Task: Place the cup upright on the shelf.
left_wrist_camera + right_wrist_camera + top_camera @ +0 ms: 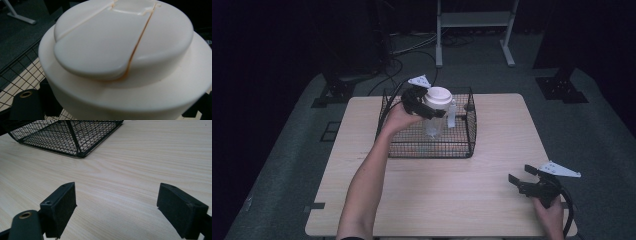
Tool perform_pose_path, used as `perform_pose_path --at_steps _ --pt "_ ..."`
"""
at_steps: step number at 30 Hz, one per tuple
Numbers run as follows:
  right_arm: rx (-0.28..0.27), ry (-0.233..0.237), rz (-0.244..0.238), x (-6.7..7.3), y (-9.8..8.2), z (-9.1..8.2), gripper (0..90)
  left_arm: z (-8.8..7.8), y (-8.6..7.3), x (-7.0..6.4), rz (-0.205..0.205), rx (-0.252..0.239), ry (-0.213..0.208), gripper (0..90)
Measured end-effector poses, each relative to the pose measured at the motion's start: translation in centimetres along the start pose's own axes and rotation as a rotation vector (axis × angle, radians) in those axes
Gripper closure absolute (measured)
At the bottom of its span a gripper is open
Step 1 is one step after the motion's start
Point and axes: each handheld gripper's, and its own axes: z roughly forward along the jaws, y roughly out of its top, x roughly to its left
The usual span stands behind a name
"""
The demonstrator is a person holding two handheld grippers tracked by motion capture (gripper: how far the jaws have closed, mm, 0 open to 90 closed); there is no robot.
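Note:
A clear bottle (434, 125) with a wide cream lid (438, 96) is held upright over the black wire basket (427, 151), its base low inside it. My left gripper (431, 111) is shut on the bottle just under the lid. In the left gripper view the cream lid (120, 50) looms close, with a black finger (25, 107) at the lower left and basket mesh (22, 72) behind. My right gripper (520, 173) rests near the table's front right, open with nothing between its pads (61, 207) above bare wood.
A small pale upright object (452, 114) stands in the basket beside the bottle. The light wooden table (437, 200) lies between basket and front edge. On the dark floor behind are a metal frame (474, 20), cables (412, 47) and black stands (562, 85).

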Motion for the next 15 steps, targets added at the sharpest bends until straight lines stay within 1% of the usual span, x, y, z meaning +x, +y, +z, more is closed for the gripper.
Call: perform_pose_path --at_steps 7,15 --pt "-0.001 0.002 -0.003 0.0 0.0 0.0 14.8 0.8 -0.6 0.6 -0.022 0.01 0.006 15.1" --pt "0.0 0.003 -0.004 0.0 0.0 0.0 14.8 1.9 -1.7 1.3 -0.045 0.029 0.008 15.1"
